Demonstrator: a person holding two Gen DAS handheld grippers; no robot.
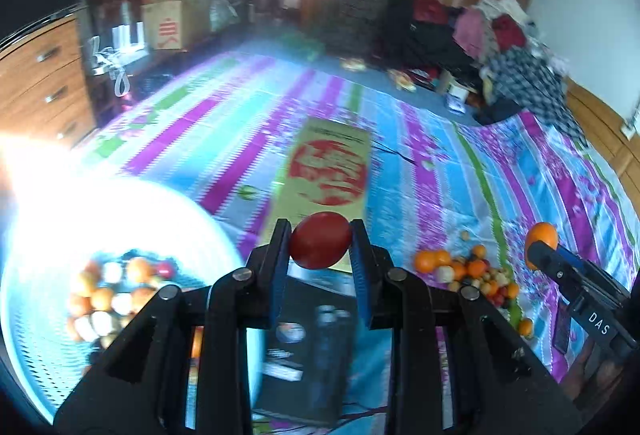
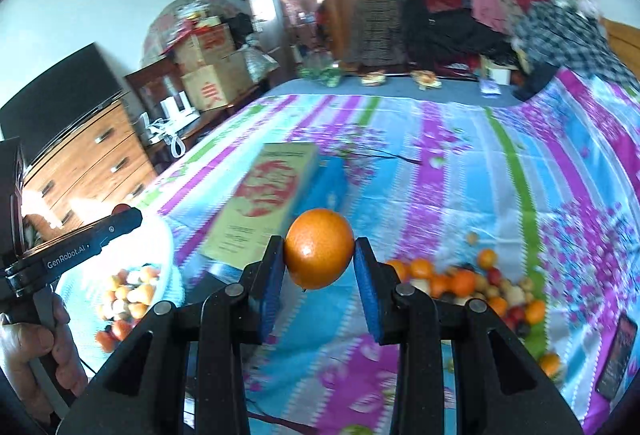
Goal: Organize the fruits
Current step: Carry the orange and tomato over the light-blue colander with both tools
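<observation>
My left gripper is shut on a dark red fruit and holds it above the bed. My right gripper is shut on an orange; it also shows at the right of the left wrist view. A white bowl with several fruits in it sits at the lower left; it also shows in the right wrist view. A pile of loose small fruits lies on the bedsheet to the right, also seen in the right wrist view.
A flat cardboard box with a red print lies on the striped sheet ahead. A dark box lies under my left gripper. A dark phone lies at the right. Clothes are piled at the far right, a wooden dresser stands left.
</observation>
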